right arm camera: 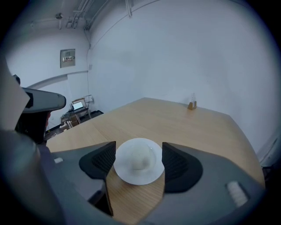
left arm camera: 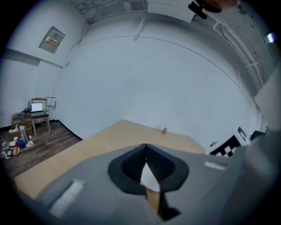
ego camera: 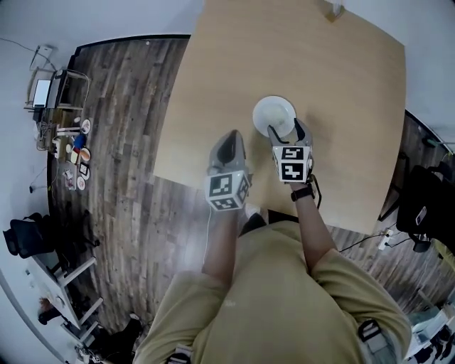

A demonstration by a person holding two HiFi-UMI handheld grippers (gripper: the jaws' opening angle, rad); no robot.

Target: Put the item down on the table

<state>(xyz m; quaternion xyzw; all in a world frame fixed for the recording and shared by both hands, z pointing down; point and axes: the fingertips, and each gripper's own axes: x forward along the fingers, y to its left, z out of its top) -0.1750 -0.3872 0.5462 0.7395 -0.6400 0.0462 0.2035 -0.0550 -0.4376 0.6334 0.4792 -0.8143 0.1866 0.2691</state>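
A white bowl (ego camera: 274, 114) (right arm camera: 138, 160) with a pale lump inside is over the light wooden table (ego camera: 234, 64) near its front edge. My right gripper (ego camera: 288, 131) (right arm camera: 139, 163) is shut on it, its dark pads (right arm camera: 104, 159) against the rim on both sides. Whether the bowl's base touches the tabletop cannot be made out. My left gripper (ego camera: 229, 139) (left arm camera: 147, 173) hangs to the left of it over the table's front edge, its jaws shut with nothing between them. The right gripper's marker cube (left arm camera: 228, 147) shows at the right of the left gripper view.
A small brown object (ego camera: 334, 10) (right arm camera: 192, 105) (left arm camera: 164, 130) stands at the table's far edge. Left of the table, on the dark plank floor, are a shelf with a laptop (ego camera: 51, 89), small floor clutter (ego camera: 77, 153) and a black chair (ego camera: 28, 236). Black gear (ego camera: 426, 206) lies at the right.
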